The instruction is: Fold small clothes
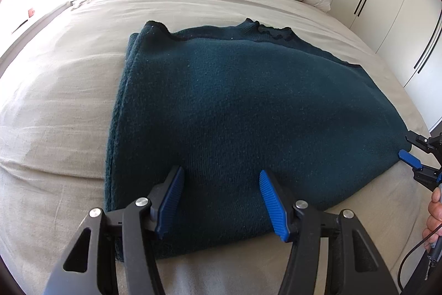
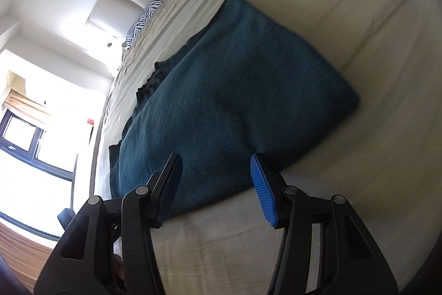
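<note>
Left claw (image 1: pixel 221 198) (jaws apart) hovers over folded teal garment (image 1: pixel 248 107).

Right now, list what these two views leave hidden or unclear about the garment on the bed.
- Teal knit garment, left wrist view: its near hem is hidden behind the left tool.
- Same view: layers under the top fold are covered.
- Right wrist view: motion blur; right tool blocks the near corner.
- Its sleeves show in neither view.
</note>
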`<state>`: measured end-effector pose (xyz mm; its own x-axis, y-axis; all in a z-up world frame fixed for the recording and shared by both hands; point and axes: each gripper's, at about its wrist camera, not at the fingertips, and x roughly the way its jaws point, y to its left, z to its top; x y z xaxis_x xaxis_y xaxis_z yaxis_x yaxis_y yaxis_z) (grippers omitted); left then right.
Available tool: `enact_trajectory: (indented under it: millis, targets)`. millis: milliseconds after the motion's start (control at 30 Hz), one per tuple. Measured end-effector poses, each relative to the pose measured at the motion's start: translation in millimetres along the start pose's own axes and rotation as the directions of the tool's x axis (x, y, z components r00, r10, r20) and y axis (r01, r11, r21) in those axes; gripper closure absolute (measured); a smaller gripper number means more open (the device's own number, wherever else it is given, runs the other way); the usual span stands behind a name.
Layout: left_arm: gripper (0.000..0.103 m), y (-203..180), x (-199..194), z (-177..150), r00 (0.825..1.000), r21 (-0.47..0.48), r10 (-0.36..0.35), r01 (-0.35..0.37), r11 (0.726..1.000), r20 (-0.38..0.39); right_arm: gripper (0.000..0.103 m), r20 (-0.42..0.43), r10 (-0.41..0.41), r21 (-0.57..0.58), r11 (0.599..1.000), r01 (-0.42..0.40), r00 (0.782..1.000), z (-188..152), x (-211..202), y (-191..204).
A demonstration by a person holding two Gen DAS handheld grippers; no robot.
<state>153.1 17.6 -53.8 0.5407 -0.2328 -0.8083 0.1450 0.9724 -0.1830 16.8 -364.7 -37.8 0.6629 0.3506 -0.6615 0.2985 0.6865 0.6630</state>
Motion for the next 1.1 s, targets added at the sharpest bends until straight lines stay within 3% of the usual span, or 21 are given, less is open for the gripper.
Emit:
enact_trajectory:
  millis: [167,400,533,667,800,967,1100]
  targets:
    - [0.043,11,-12,1,0.998,-0.061,-0.055,0.055,0.997,0.005,0.053,0.012,0.015,-0.035,0.999,-0.015,1.000,-5,-21,9]
    - [0.034,67,-59,-1,0.988,-0.231,-0.069,0.100,0.968,0.140,0.052,-0.017,0.079,-0.133,0.988,-0.081,0.997,-12,-26,54]
    - [0.034,94,-52,7,0.987,-0.295,-0.113,0.143,0.945,0.118,0.052,-0.061,0.119,-0.162,0.978,-0.128,0.991,-20,-22,70]
    - [0.034,114,-31,11,0.956,-0.396,-0.272,0.294,0.870,0.112,0.052,-0.108,0.146,-0.198,0.966,-0.165,0.983,-28,-9,86]
    - [0.034,123,-14,13,0.926,-0.467,-0.362,0.366,0.805,0.102,0.052,-0.141,0.170,-0.215,0.956,-0.198,0.975,-32,3,101]
    - [0.034,130,1,20,0.873,-0.525,-0.478,0.452,0.721,0.095,0.052,-0.172,0.193,-0.214,0.950,-0.228,0.966,-32,14,111]
    - [0.034,132,10,25,0.845,-0.561,-0.528,0.477,0.677,0.082,0.052,-0.203,0.208,-0.220,0.943,-0.251,0.957,-30,26,122]
